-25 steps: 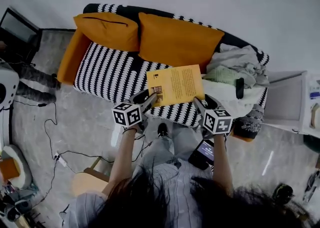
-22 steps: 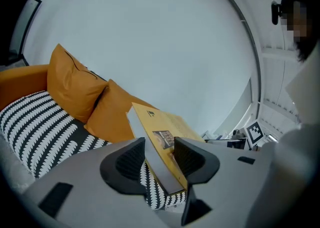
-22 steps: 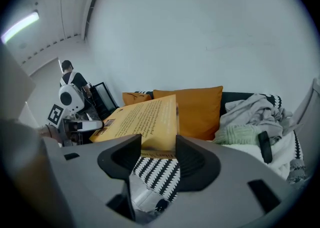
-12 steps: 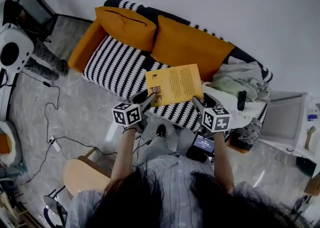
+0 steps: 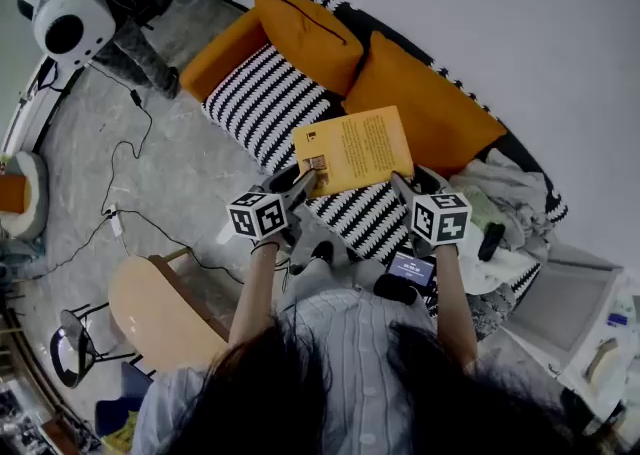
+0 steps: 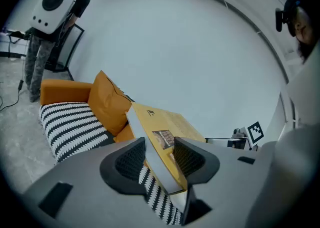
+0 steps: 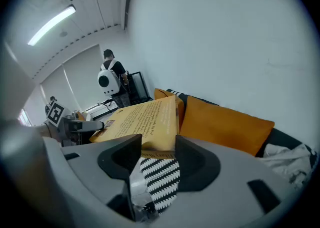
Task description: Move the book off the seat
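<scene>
A yellow book (image 5: 350, 148) hangs tilted over the black-and-white striped sofa seat (image 5: 255, 103), held between my two grippers. My left gripper (image 5: 305, 181) is shut on the book's near left corner. In the left gripper view, the spine (image 6: 150, 144) runs between the two pads of the left gripper (image 6: 159, 154). My right gripper (image 5: 405, 186) is shut on the near right corner. The right gripper view shows the book's edge (image 7: 150, 137) between the jaws of the right gripper (image 7: 152, 154), with striped fabric below it.
Two orange cushions (image 5: 310, 28) (image 5: 430, 108) lean on the sofa back. A heap of clothes (image 5: 510, 198) fills the sofa's right end. A phone (image 5: 410, 268) lies on my lap. A wooden chair (image 5: 160, 313) and floor cables (image 5: 125, 178) are at my left. A person with a white backpack (image 5: 70, 23) stands far left.
Both grippers have come up with the book held between them. My head has turned, so the sofa now runs slantwise across the head view.
</scene>
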Motion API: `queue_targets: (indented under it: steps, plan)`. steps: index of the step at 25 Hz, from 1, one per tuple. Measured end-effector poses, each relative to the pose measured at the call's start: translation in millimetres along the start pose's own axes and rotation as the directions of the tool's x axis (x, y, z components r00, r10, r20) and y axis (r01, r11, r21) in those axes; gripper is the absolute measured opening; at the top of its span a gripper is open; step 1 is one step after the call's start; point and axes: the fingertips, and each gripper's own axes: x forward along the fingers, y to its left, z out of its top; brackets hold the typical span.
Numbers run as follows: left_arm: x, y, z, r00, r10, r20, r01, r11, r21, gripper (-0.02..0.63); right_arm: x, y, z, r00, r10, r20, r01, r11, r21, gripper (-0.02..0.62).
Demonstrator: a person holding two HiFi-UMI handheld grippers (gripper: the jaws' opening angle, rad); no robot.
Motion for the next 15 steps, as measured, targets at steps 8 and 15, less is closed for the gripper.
queue_targets:
  steps: [8, 15]
  plan:
    - [-23.8, -5.5, -14.9, 0.974, 0.202, 0.107, -0.192, 0.977, -0.090, 0.178, 22.5, 2.3, 12.5, 0.980, 0.186, -0.073, -0.194, 0.973, -0.122, 0.222]
    - [-67.6, -9.3, -42.4, 0.911, 0.370, 0.181, -0.338, 0.923, -0.182, 0.178, 35.7, 31.0, 0.1, 0.928, 0.334, -0.164, -0.362, 0.914, -0.186, 0.222]
